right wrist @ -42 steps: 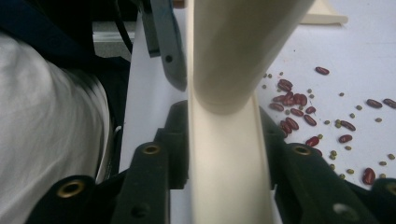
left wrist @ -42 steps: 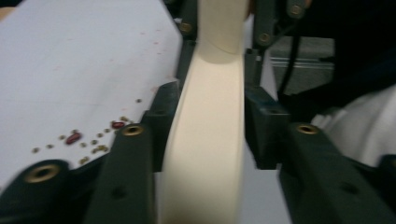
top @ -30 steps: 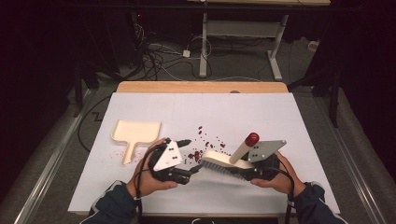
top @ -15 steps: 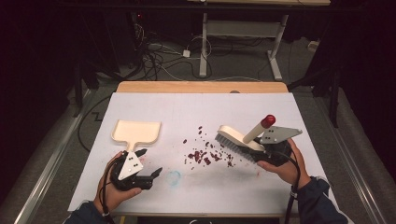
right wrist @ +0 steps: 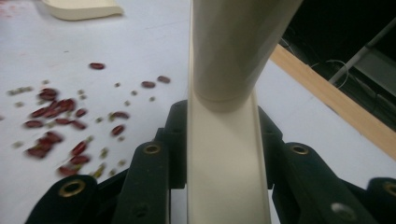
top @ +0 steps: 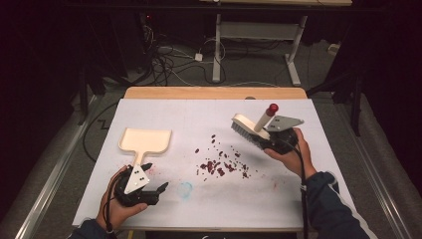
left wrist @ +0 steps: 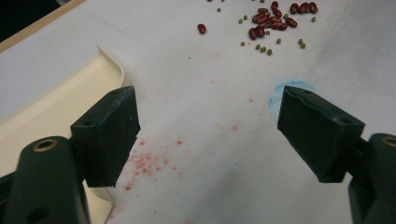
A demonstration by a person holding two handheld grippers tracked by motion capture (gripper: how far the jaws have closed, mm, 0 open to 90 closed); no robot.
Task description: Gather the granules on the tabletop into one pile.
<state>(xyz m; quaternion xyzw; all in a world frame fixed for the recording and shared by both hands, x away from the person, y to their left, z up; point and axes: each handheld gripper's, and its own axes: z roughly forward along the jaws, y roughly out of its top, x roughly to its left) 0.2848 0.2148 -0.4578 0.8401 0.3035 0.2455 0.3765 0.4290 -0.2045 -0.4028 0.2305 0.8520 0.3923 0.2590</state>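
Note:
A cream brush (top: 245, 127) with grey bristles and a red-tipped handle hangs tilted above the right half of the table. My right gripper (top: 267, 137) is shut on it, and in the right gripper view the brush's cream back (right wrist: 226, 154) is clamped between the jaws. Red and small green beans (top: 219, 166) lie scattered at mid-table, left of the brush. A cream dustpan (top: 145, 141) lies flat at the left. My left gripper (top: 155, 177) rests low just in front of its handle, jaws wide open over bare sheet (left wrist: 205, 135), with the dustpan's edge (left wrist: 56, 107) by one jaw.
The white sheet-covered table (top: 199, 114) has a wooden strip along its far edge. A faint blue stain (top: 185, 189) and reddish specks mark the sheet near the left gripper. Dark floor, cables and desk legs lie beyond the table.
The left gripper has drawn away from the brush, leftward and down to the near-left by the dustpan handle. The right gripper has carried the brush right and farther back, off the bean pile.

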